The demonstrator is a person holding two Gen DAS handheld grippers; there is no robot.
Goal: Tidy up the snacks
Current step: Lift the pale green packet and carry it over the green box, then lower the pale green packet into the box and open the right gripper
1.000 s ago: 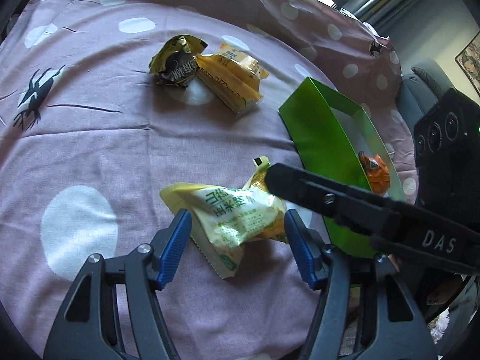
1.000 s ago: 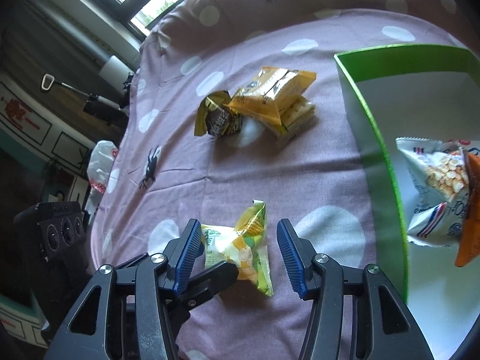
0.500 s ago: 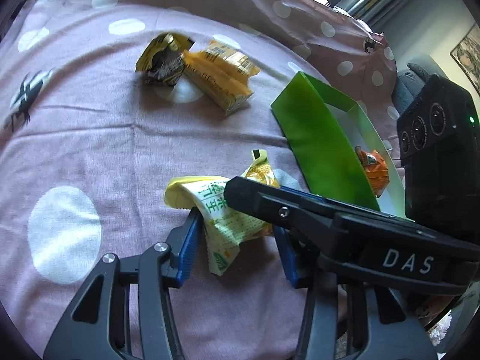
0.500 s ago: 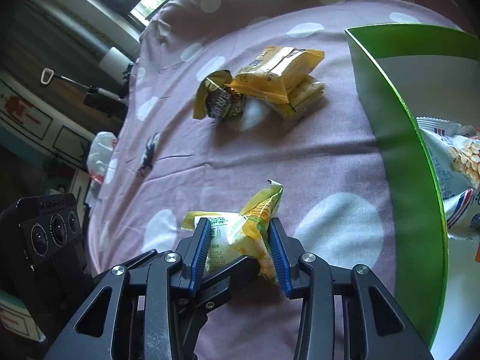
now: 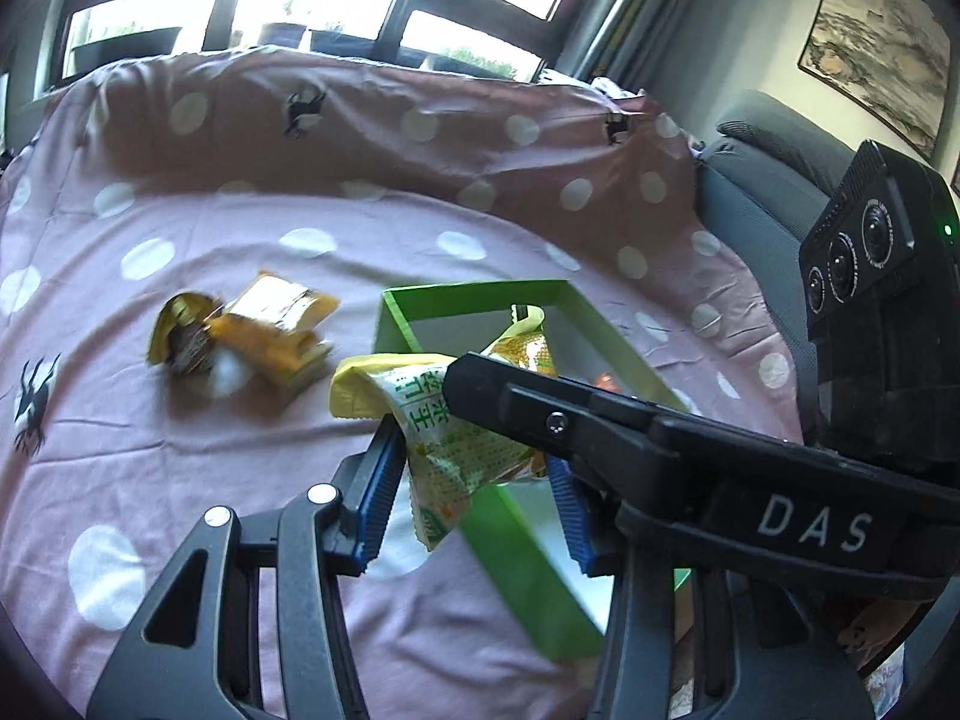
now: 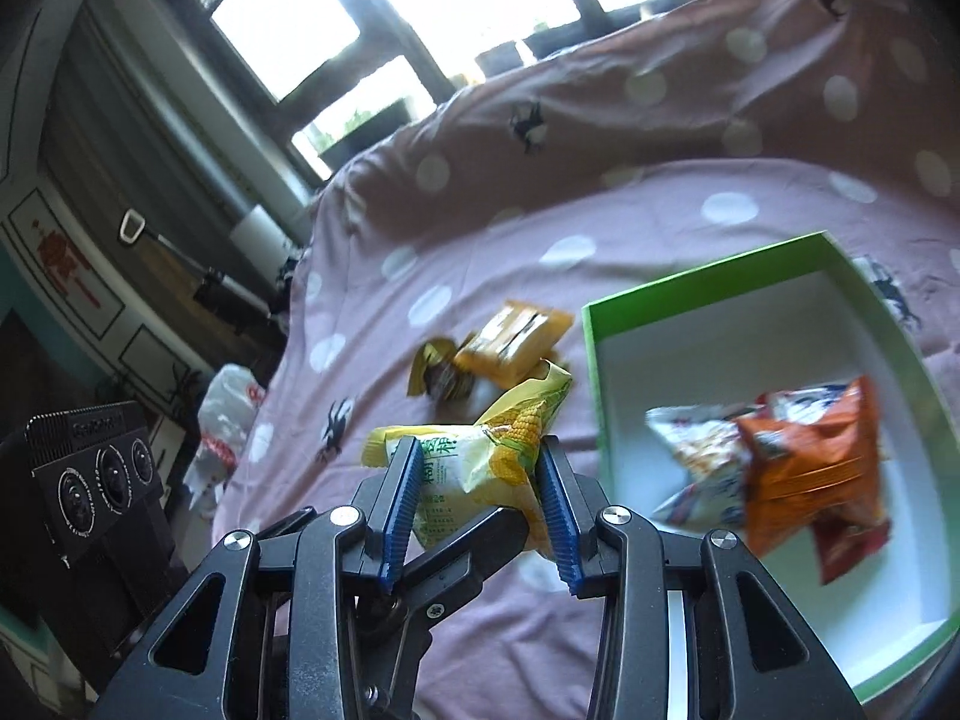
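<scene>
Right wrist view: both grippers (image 6: 477, 501) clamp the corn packet (image 6: 480, 456) (long axis crosswise, corner tilted up-right).

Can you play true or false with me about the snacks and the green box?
1. Both grippers pinch the same corn snack bag. True.
2. The green box is empty. False: an orange bag and a white bag lie inside.
3. The yellow cracker pack lies on the spotted cloth, outside the box. True.
4. The corn snack bag lies flat on the cloth. False: the left gripper and right gripper hold it up.
</scene>
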